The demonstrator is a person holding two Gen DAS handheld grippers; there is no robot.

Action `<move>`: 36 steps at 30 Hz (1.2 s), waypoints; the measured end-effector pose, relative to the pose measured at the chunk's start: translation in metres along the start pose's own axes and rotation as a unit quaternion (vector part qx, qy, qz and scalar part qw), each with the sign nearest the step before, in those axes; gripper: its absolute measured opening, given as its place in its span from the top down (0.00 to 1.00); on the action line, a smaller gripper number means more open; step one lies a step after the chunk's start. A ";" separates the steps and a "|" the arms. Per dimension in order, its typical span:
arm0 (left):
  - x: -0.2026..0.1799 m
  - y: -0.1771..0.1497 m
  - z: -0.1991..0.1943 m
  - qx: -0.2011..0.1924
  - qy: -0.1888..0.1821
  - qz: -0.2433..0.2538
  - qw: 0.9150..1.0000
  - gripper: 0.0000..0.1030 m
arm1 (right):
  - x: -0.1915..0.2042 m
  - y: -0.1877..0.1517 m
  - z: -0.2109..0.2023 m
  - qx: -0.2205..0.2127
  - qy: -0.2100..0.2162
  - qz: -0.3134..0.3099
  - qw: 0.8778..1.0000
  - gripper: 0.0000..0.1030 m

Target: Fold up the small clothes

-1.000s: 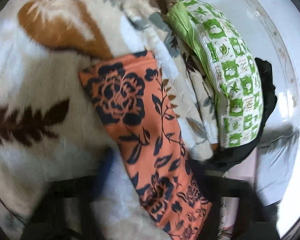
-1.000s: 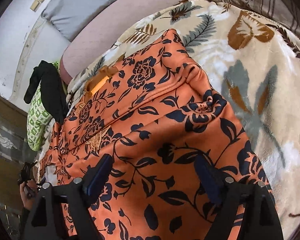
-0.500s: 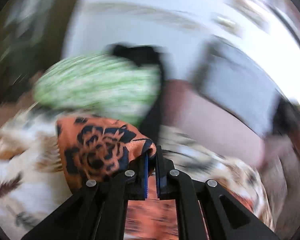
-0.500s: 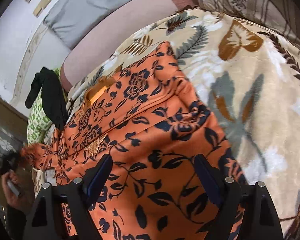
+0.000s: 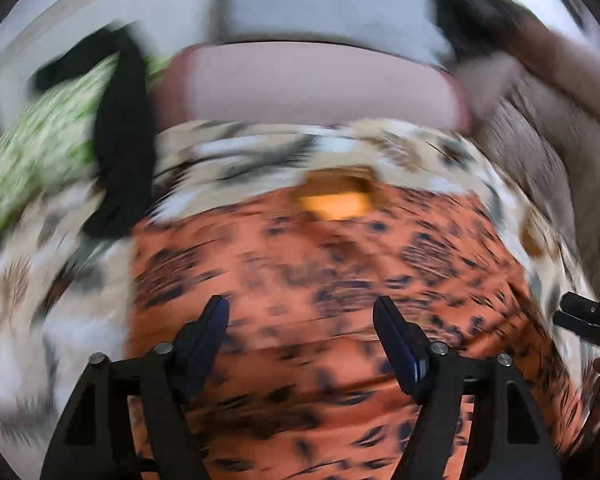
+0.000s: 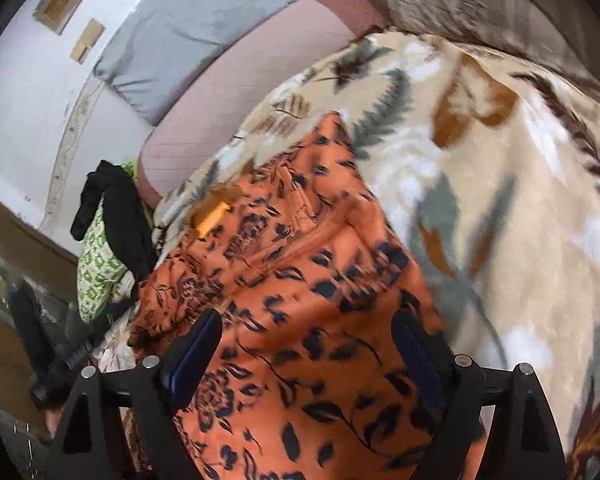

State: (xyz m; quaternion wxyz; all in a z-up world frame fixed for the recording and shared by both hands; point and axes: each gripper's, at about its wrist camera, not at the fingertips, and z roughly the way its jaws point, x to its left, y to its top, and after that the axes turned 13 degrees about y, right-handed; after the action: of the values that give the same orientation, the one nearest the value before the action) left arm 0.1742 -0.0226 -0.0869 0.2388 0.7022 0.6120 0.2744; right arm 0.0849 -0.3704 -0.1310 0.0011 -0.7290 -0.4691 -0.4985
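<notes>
Both claws hang released over the orange floral garment on the bed.

The left claw [image 5: 300,320] is opening its jaws, with the cloth lying below them and nothing pinched; the right claw [image 6: 306,336] stands wide above the near part of the same orange floral garment [image 6: 300,300], gripping nothing. The garment lies spread on a leaf-patterned blanket [image 6: 480,200], one side seemingly already laid over, so I judge a fold just set down. The next move calls for picking a fresh edge or corner and carrying it across. Off to the left, a black cloth [image 6: 120,216] drapes a green-checked pillow [image 6: 96,272]. The left view is badly smeared, so the garment's outline and fold lines are hard to read, and its near edge is cut off behind the claws.
</notes>
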 end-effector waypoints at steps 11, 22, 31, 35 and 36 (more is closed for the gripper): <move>0.112 -0.044 0.093 0.132 0.015 -0.147 0.980 0.47 | -0.038 0.078 0.119 0.080 0.010 0.149 0.986 0.17; 0.124 -0.038 0.063 0.105 0.015 -0.147 0.983 0.49 | -0.011 0.059 0.127 0.103 -0.097 0.013 0.990 0.68; 0.139 -0.001 0.135 0.153 0.006 -0.136 0.979 0.77 | -0.014 0.104 0.150 0.104 -0.056 0.023 0.993 0.26; 0.135 0.016 0.101 0.071 0.029 -0.121 0.990 0.97 | 0.002 0.111 0.165 0.127 -0.074 -0.042 0.988 0.87; 0.135 0.016 0.098 0.060 0.039 -0.121 0.990 0.97 | 0.011 0.113 0.157 0.104 -0.091 -0.068 0.988 0.87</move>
State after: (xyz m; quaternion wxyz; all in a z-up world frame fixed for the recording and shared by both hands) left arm 0.2658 0.1090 -0.1355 0.2035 0.6253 0.7164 0.2330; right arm 0.2775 -0.3526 -0.1493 0.0006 -0.7335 -0.5652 -0.3775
